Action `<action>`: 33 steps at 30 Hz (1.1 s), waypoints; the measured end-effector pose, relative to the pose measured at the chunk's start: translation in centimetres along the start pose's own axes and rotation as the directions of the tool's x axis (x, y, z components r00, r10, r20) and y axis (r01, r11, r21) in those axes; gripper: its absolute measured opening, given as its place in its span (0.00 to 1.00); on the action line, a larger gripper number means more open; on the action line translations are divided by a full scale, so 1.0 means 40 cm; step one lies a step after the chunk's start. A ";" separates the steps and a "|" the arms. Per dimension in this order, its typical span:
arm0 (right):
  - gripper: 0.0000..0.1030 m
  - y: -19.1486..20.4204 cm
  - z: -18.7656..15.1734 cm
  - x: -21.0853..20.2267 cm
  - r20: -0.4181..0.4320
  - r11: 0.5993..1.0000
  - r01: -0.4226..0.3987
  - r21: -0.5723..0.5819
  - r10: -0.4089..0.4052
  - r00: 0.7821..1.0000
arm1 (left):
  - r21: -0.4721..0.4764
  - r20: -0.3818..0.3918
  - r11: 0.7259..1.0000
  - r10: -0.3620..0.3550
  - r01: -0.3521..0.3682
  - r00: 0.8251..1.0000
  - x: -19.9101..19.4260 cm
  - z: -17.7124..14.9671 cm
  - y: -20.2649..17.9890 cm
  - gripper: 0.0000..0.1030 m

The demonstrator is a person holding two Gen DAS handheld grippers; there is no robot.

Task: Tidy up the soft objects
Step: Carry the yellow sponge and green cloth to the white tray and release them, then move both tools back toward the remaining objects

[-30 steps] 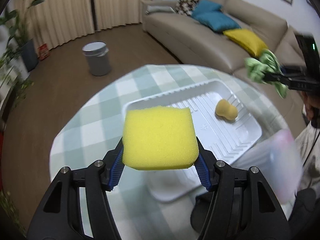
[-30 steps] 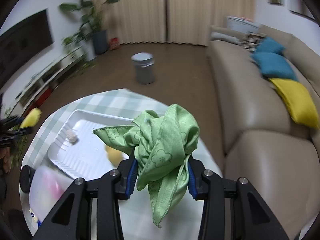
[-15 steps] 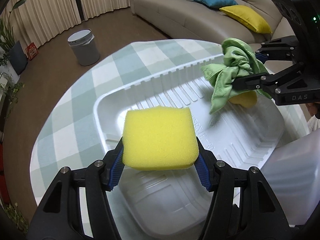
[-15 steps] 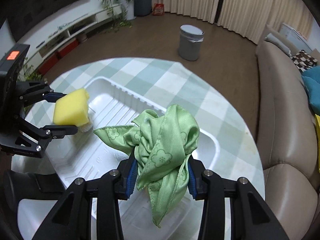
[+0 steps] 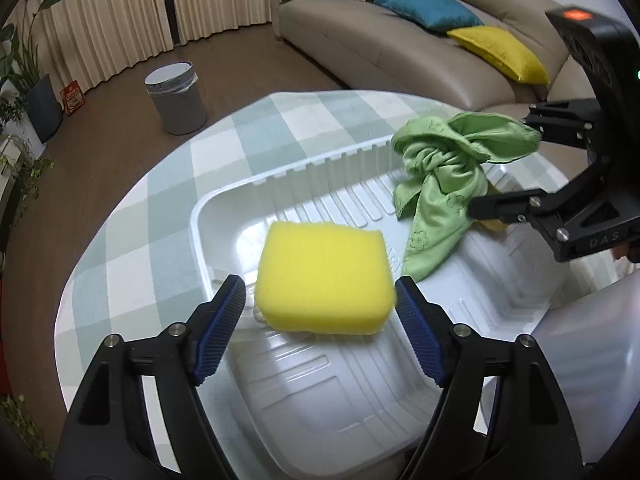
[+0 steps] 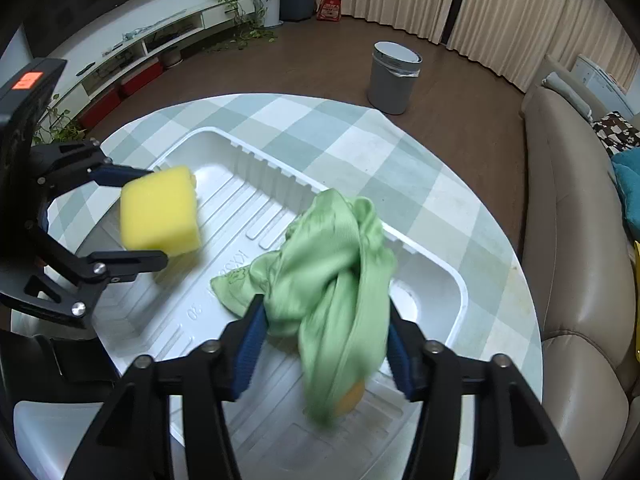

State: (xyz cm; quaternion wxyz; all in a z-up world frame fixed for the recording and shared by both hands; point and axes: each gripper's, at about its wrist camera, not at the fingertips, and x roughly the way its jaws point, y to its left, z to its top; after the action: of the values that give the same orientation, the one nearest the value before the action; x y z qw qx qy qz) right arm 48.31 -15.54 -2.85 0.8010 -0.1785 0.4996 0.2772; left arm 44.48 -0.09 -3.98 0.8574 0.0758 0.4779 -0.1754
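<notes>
Sponge, yellow block, sits between the left gripper fingers above the white ribbed tray. Jaws are opening: a clear gap shows on both sides between the blue pads and the foam, so nothing is pressing it. Its edges look slightly blurred.

Green cloth, knotted and floral-printed, hangs between the right gripper fingers over the tray's right half. Those jaws are opening too. Left pad stands just clear of the fabric; on the right side the cloth runs up against the pad, and whether it is touching cannot be told. Cloth is motion-blurred, its tail draped down over a small yellow-orange object lying in the tray.

Tray rests on a round table with a pale green checked cloth. Both grippers point steeply down, near each other over the tray.
</notes>
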 end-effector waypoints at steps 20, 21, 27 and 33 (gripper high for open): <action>1.00 -0.090 -0.189 -0.293 0.253 0.975 0.026 0.223 -0.083 0.964 | -0.135 0.268 0.990 0.075 -0.040 0.961 -0.288 -0.118 0.058 1.00; 1.00 -0.095 -0.205 -0.308 0.266 0.971 0.026 0.236 -0.090 0.960 | -0.140 0.274 0.990 0.072 -0.034 0.959 -0.299 -0.130 0.056 1.00; 1.00 -0.075 -0.321 -0.405 0.325 0.951 0.019 0.310 -0.124 0.937 | -0.159 0.301 0.987 0.059 -0.011 0.952 -0.384 -0.268 0.025 1.00; 1.00 0.040 -0.461 -0.461 0.339 0.940 0.039 0.339 -0.160 0.927 | -0.197 0.311 0.980 0.055 0.008 0.949 -0.451 -0.433 -0.032 1.00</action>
State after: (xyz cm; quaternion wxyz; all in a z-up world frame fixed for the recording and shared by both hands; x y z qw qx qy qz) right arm 27.97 -29.59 5.67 0.9108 -0.0150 0.3727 0.1772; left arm 21.57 7.99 2.14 0.9279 -0.0320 0.3491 -0.1271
